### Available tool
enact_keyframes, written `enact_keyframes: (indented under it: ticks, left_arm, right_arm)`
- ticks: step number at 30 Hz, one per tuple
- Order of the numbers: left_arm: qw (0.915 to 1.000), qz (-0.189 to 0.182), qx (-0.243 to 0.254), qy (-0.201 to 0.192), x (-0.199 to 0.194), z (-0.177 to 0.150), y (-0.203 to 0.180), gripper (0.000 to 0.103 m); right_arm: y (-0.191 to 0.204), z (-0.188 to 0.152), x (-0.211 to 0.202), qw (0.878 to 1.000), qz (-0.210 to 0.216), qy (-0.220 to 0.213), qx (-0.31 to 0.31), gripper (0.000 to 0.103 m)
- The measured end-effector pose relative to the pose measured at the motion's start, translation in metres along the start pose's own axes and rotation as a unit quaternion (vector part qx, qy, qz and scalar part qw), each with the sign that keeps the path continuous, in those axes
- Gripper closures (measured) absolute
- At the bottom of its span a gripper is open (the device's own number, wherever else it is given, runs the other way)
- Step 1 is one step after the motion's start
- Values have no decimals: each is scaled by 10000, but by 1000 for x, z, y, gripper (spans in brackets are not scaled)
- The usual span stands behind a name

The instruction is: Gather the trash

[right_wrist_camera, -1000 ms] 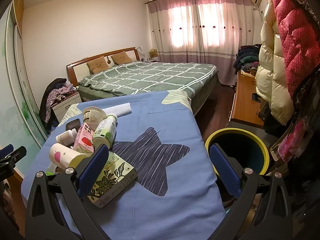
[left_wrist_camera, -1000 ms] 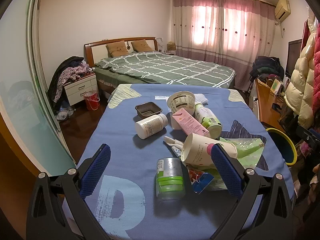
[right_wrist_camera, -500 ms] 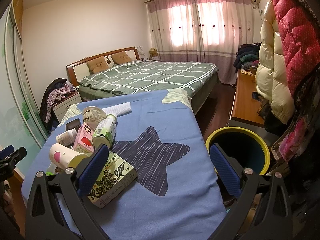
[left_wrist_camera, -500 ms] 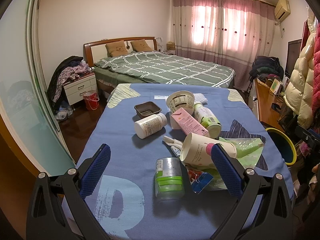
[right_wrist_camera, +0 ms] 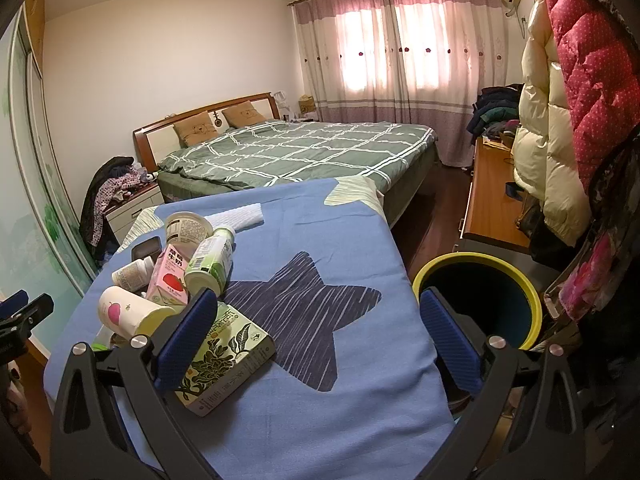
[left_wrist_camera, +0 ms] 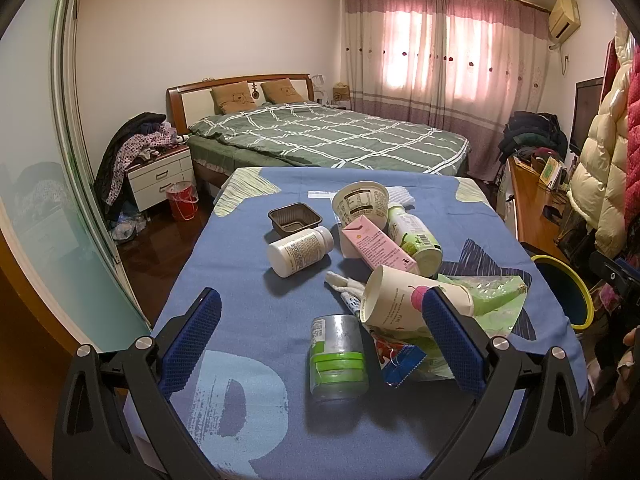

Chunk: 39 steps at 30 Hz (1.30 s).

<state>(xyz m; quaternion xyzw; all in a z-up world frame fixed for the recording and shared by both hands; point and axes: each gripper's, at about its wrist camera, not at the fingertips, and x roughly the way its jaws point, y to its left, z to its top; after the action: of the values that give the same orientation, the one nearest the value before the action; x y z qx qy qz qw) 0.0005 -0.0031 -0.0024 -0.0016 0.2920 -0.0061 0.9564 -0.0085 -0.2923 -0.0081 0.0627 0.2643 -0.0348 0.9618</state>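
Trash lies on a blue tablecloth (left_wrist_camera: pixel 240 280): a grey jar with a green lid (left_wrist_camera: pixel 338 354), a paper cup on its side (left_wrist_camera: pixel 404 300), a white pill bottle (left_wrist_camera: pixel 298 252), a pink milk carton (left_wrist_camera: pixel 376 248), a green-label bottle (left_wrist_camera: pixel 414 236), a tub (left_wrist_camera: pixel 360 202) and a brown tray (left_wrist_camera: pixel 295 220). My left gripper (left_wrist_camera: pixel 320 340) is open and empty, above the jar. My right gripper (right_wrist_camera: pixel 316 344) is open and empty, with a green tea box (right_wrist_camera: pixel 224 364) by its left finger. A yellow-rimmed bin (right_wrist_camera: pixel 476 300) stands right of the table.
A bed (left_wrist_camera: pixel 328 140) lies beyond the table. A wooden desk (right_wrist_camera: pixel 492 204) and hanging coats (right_wrist_camera: pixel 552 140) are on the right. A nightstand with clothes (left_wrist_camera: pixel 156 168) and a glass sliding door (left_wrist_camera: pixel 40 200) are on the left.
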Motion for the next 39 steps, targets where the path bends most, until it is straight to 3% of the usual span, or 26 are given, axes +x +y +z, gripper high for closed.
enact_keyframes:
  ticks: [16,25,34,39]
  left_arm:
    - [10000,-8,7,15,1,-2,-4,4]
    - [9999,108,-26,-33,4,-2,1,4]
    - [9999,160,-19,-14,11,-3,6,4]
    - [9999,160,-4,-2,13,-5,7,4]
  right_arm:
    - [5,-4,8,9999,44,96,-13,6]
    - [27,-20,34,9982,352,439,-214,7]
    - [56,-19,46,9938,904,604,-217,30]
    - [76,-21,62,9907,959,882,-384,41]
